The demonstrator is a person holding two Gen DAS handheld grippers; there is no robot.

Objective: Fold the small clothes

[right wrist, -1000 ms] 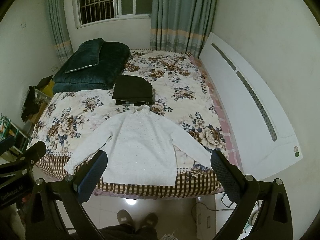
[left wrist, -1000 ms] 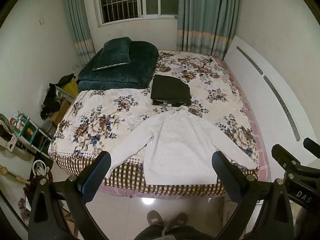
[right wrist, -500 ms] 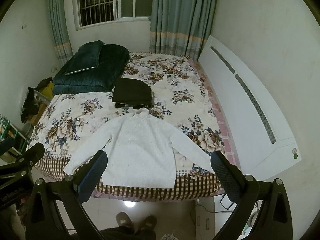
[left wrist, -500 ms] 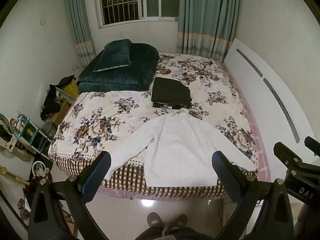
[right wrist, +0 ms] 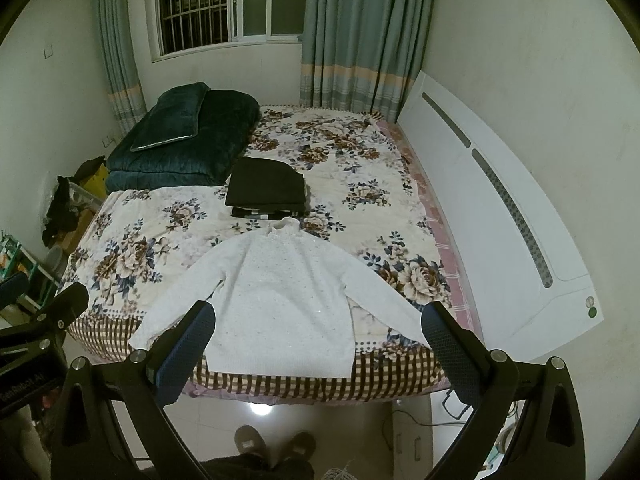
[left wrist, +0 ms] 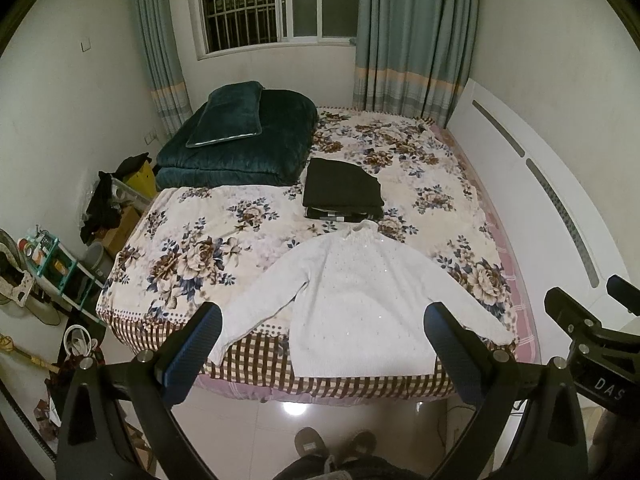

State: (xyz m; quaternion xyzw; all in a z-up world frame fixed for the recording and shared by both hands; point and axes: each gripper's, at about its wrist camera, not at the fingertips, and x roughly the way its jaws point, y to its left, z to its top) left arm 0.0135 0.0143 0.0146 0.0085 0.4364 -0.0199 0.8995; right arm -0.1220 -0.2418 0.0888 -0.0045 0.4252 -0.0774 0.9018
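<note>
— Two views to go through; what did the left wrist view show?

— The left gripper [left wrist: 322, 344] hung above the tiled floor short of the bed, its blue-padded fingers [left wrist: 192, 354] spread wide with nothing between them. A small white knitted sweater [left wrist: 360, 300] lay flat on the near edge of the floral bedspread [left wrist: 208, 240], sleeves spread out to either side, collar pointing to the far end and hem over the brown checked border. Just beyond the collar sat a stack of folded dark clothes [left wrist: 342, 188], and at the far left a folded dark teal quilt [left wrist: 240, 152] carried a teal pillow [left wrist: 230, 114]. Part of the right gripper's black frame showed at the right edge.

— And the right wrist view?

— The right gripper [right wrist: 318, 338] was likewise held off the bed, its fingers [right wrist: 448, 344] wide apart and empty. The white sweater [right wrist: 280, 300] lay between them in the view, well apart from both pads, its right sleeve end close to the right finger in the picture. The dark stack [right wrist: 266, 186] was beyond the collar, the teal quilt [right wrist: 188, 148] at far left, and a white headboard [right wrist: 500, 220] ran along the right side.
</note>
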